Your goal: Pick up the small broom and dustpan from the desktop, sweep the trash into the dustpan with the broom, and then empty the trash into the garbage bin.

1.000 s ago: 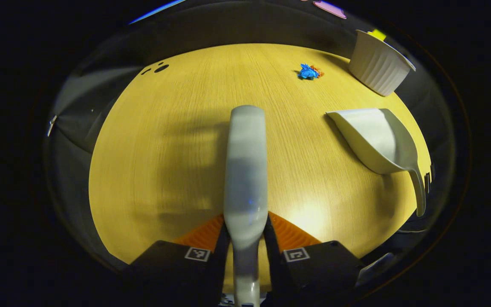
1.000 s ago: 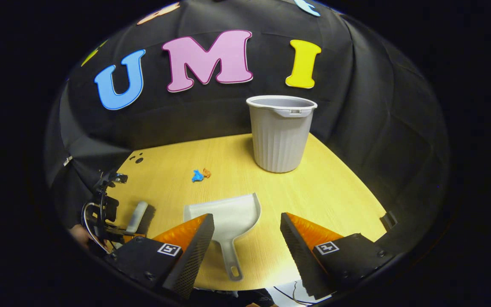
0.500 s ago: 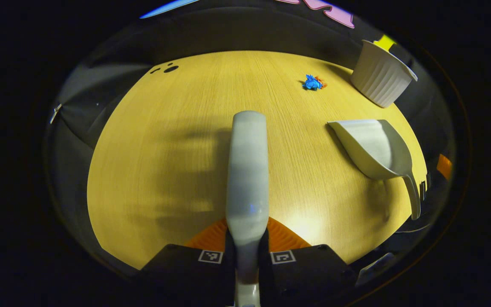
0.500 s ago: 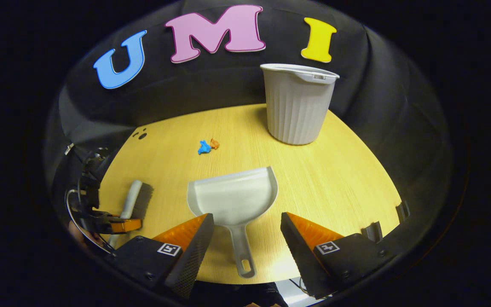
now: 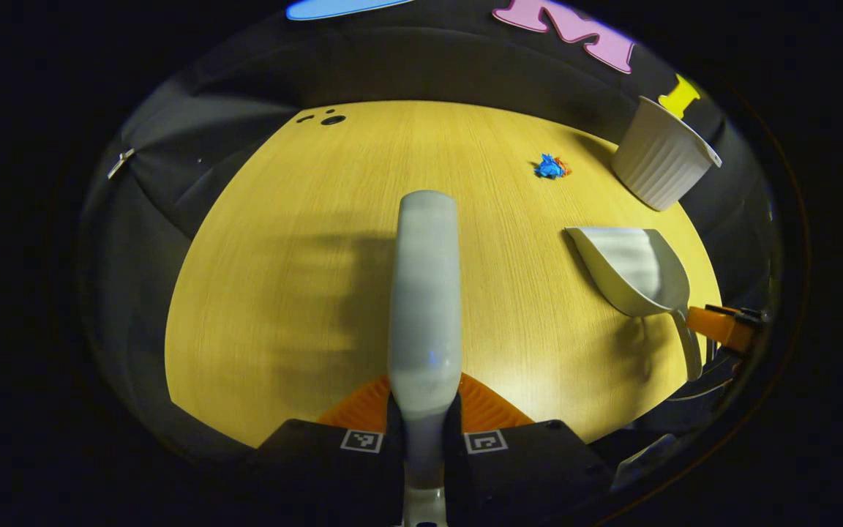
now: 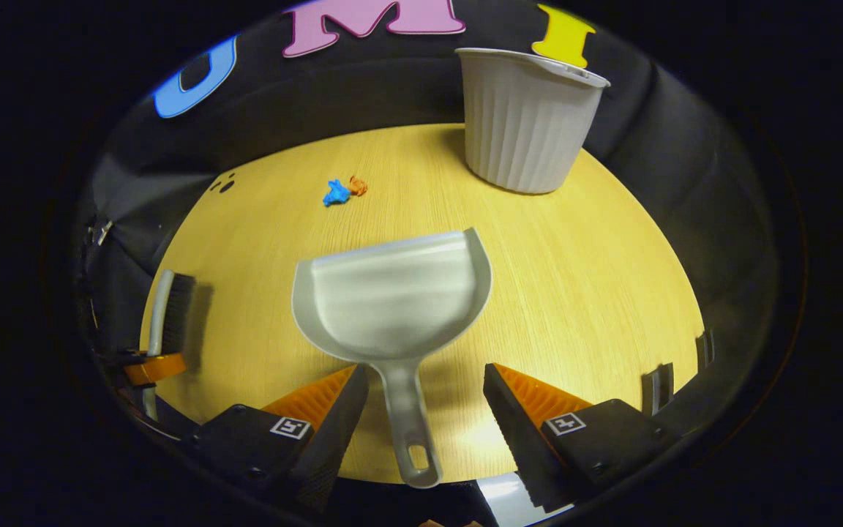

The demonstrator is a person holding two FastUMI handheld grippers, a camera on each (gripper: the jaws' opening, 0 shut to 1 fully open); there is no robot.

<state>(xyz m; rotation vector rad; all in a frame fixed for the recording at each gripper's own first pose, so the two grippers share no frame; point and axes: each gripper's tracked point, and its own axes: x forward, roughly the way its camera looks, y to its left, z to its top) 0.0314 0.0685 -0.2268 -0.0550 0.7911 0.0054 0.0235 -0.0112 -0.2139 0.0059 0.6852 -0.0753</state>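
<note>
The small grey broom (image 5: 423, 293) runs straight ahead from my left gripper (image 5: 423, 410), which is shut on its handle. In the right gripper view the broom (image 6: 169, 307) shows its dark bristles at the table's left edge. The grey dustpan (image 6: 392, 293) lies flat on the wooden table (image 6: 575, 293), with its handle (image 6: 408, 424) pointing back between the fingers of my open right gripper (image 6: 425, 388). The left finger is close to the handle. A blue and orange trash scrap (image 6: 339, 192) lies beyond the pan. The ribbed grey bin (image 6: 527, 121) stands at the far right.
In the left gripper view the dustpan (image 5: 634, 267) lies to the right, the trash (image 5: 551, 167) and bin (image 5: 661, 155) beyond it. Small dark holes (image 5: 330, 118) mark the table's far left corner. Black cloth walls surround the table.
My left gripper shut on the broom handle and has drawn back a little. My right gripper moved forward and down, so the dustpan handle now lies between its fingers.
</note>
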